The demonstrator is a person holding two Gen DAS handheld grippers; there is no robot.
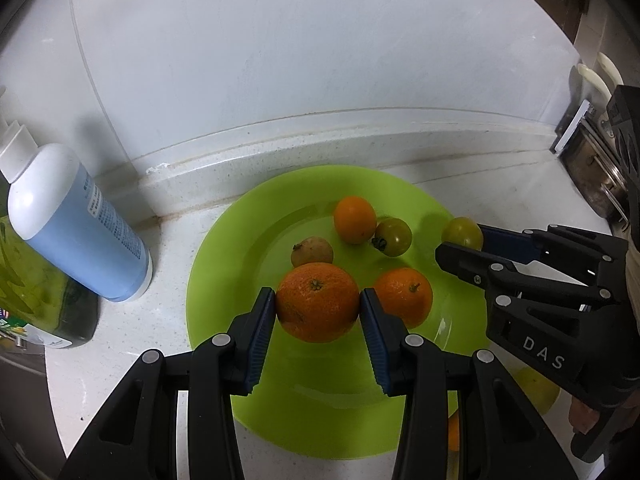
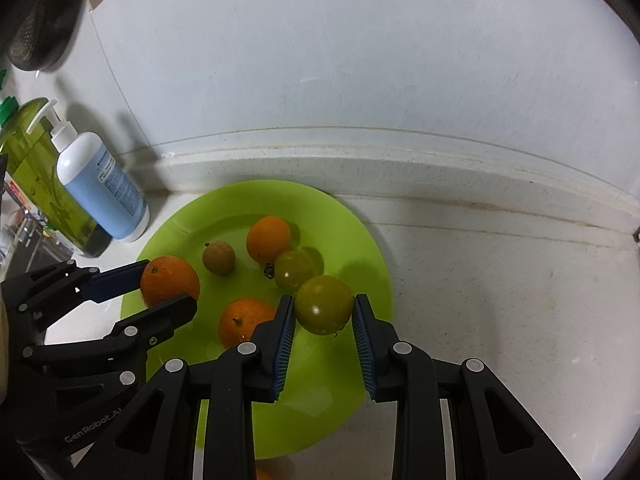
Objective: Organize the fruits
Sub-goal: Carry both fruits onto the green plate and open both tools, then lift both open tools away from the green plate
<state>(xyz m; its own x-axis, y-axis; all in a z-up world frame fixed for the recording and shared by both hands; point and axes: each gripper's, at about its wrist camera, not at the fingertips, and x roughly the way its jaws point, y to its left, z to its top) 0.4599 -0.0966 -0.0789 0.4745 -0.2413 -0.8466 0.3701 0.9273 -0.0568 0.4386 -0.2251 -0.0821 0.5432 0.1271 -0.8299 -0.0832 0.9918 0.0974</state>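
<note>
A lime green plate (image 1: 224, 280) (image 2: 360, 240) lies on the white counter by the wall. My left gripper (image 1: 318, 304) (image 2: 168, 286) is shut on a large orange (image 1: 318, 302) (image 2: 170, 280) held over the plate's left part. My right gripper (image 2: 324, 308) (image 1: 460, 246) is shut on a green tomato (image 2: 324, 304) (image 1: 462, 232) over the plate's right part. On the plate lie a second orange (image 1: 404, 296) (image 2: 244, 320), a smaller orange (image 1: 355, 219) (image 2: 268, 239), another green tomato (image 1: 393, 236) (image 2: 294, 270) and a small brown fruit (image 1: 312, 252) (image 2: 218, 257).
A blue and white pump bottle (image 1: 76, 220) (image 2: 100, 192) and a green bottle (image 1: 36, 300) (image 2: 44, 184) stand left of the plate. Metal kitchenware (image 1: 592, 160) sits at the right wall. A yellow fruit (image 1: 536, 390) and an orange piece (image 1: 453, 432) lie near the plate's front edge.
</note>
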